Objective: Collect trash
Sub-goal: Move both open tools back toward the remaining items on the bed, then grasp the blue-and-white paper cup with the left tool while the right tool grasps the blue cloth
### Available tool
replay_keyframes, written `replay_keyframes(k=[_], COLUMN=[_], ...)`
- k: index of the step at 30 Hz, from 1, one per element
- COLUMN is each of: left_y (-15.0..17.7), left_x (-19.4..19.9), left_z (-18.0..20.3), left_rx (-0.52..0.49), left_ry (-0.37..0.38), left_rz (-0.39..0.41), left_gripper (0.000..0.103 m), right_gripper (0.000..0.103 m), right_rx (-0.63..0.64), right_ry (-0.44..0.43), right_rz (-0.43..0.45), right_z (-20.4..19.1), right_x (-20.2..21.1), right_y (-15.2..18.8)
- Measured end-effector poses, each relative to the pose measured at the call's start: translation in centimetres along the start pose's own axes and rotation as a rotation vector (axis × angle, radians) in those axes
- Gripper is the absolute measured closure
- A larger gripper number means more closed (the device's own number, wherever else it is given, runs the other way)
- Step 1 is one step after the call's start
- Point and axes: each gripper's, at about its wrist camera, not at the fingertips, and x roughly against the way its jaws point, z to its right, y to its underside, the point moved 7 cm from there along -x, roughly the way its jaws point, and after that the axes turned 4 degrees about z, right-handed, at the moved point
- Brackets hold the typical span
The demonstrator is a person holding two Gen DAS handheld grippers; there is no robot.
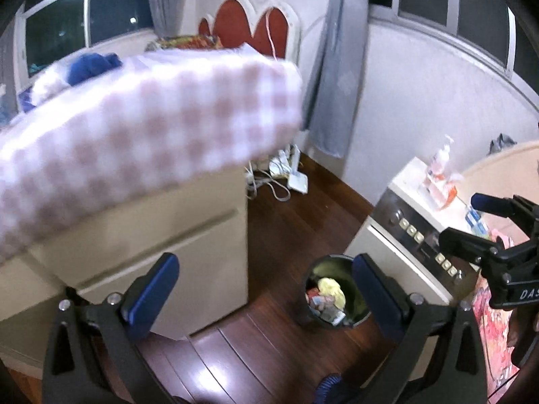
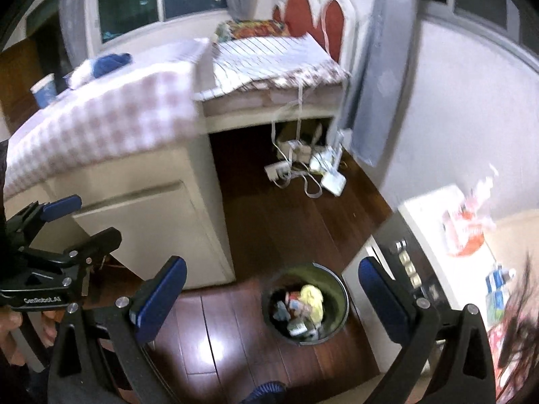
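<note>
The room has a dark wooden floor [image 2: 269, 222] with light reflecting on it. On the left side is the bed [image 2: 111, 107], the biggest thing here, covered by a checked pink and white blanket [image 1: 141, 121]; the blanket is blurred in both views. A blue cloth [image 2: 109, 61] lies on the blanket, and a blue cup [image 2: 44, 89] stands at its far left edge. Behind the bed is a red headboard [image 1: 254, 28] with a white frame, and grey curtains [image 1: 331, 77] hang beside it. On the right is a white cabinet [image 2: 367, 269] with a dark panel of buttons; a pump bottle [image 1: 441, 158] stands on top of it.

On the floor near the wall lie white cables and a power strip [image 2: 305, 161].

The bin [image 2: 305, 303], a round dark one, stands on the floor between the bed and the cabinet, close to the cabinet. It already holds trash [image 2: 308, 306]: a yellow crumpled piece and some small packages.

The left gripper [image 1: 266, 293] has its blue pads far apart and nothing is between them. The right gripper [image 2: 271, 293] is also spread wide and carries nothing. Both are above the floor and are directed down toward the bin; in the right view the bin appears between the two fingers. Each gripper is also visible at the edge of the other's view.
</note>
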Motion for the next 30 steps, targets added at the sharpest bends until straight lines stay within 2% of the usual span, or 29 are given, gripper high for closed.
replay_keyframes(k=[6,10,12,15,21,24,27,30], left_y=[-2.8,-4.7,-5.6,-6.4,-8.7,-10.2,-11.6,-12.6], left_x=[3.5,5.8,7.0,8.4,10.7,9.4,8.0,6.5], left_z=[-4.7,-10.1,-13.4,-17.6,-26.4,-30.0,-33.3,-35.8], left_rx=[0.027,0.072,0.093,0.143,0.191,0.189,0.203,0.229], left_ry=[-0.078,-0.168,-0.228,-0.278,-0.352,-0.367,-0.415,-0.428], left_rz=[0.099,0.144,0.175,0.181,0.185,0.147,0.123,0.1], left_gripper=[0.0,0.0,0.0,0.0,0.0,0.001,0.001,0.003], right_gripper=[0.0,0.0,0.0,0.0,0.0,0.0,0.0,0.0], right_rx=[0.064,0.055,0.083,0.152,0.163,0.156,0.167,0.198], right_ry=[-0.061,-0.201,-0.252,-0.233,-0.309,-0.326,-0.335,-0.312], right_rz=[0.105,0.179,0.175,0.201,0.157,0.124,0.089,0.052], right_z=[-5.0,-9.5,-12.0,-15.7,-22.1,-24.9,-27.5,-29.9], right_x=[2.2,3.2,2.9,2.6,-0.7,-3.5,-6.3,-9.8], right_y=[-4.8,-8.8,-10.7,-13.8,-20.5,-23.8,-25.9,-27.8])
